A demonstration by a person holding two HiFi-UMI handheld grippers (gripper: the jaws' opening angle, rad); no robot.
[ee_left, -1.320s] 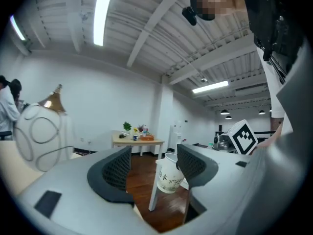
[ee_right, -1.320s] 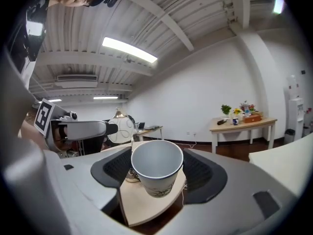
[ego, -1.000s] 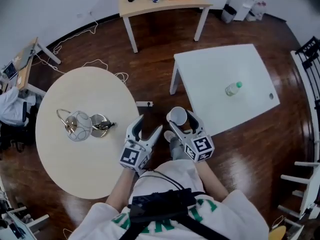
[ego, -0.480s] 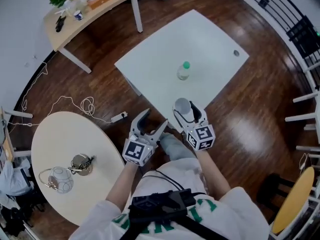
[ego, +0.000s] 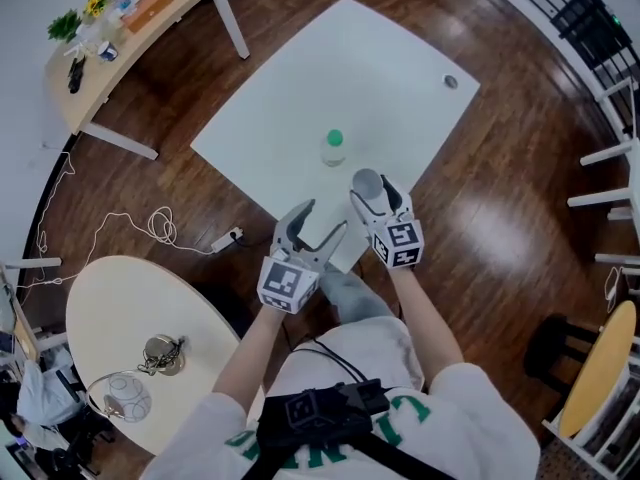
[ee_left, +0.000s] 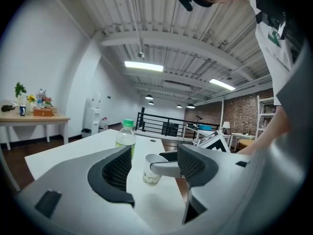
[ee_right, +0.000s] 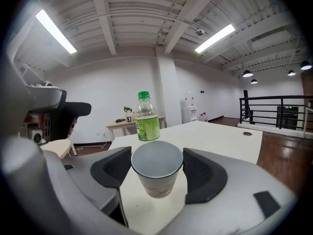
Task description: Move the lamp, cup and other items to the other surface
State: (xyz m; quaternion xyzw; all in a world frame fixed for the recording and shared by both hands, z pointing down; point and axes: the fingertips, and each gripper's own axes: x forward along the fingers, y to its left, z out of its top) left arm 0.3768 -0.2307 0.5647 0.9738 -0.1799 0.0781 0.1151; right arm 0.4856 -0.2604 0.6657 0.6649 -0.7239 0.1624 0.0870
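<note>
In the right gripper view a grey paper cup [ee_right: 156, 173] sits between the pads, with my right gripper [ee_right: 157, 163] shut on it. From the head view, cup [ego: 367, 182] and right gripper [ego: 372, 198] hang over the near edge of the white table [ego: 340, 68]. A clear bottle with a green cap [ego: 333, 148] stands on that table just beyond; it also shows in the right gripper view [ee_right: 146, 119]. My left gripper [ego: 325, 218] is open and empty beside the right one. The wire-and-glass lamp [ego: 125, 396] and a small metal item [ego: 162, 353] rest on the round beige table [ego: 120, 298].
A wooden desk [ego: 130, 28] with small clutter stands at the far left. A power strip with a white cable [ego: 225, 240] lies on the dark wood floor between the tables. Black railing [ego: 590, 28] and chair frames line the right side. The white table has a cable hole [ego: 450, 81].
The view has swung from the round table to the white table. Both grippers, the right one still holding the cup, now reach over the white table's near edge, closer to the bottle.
</note>
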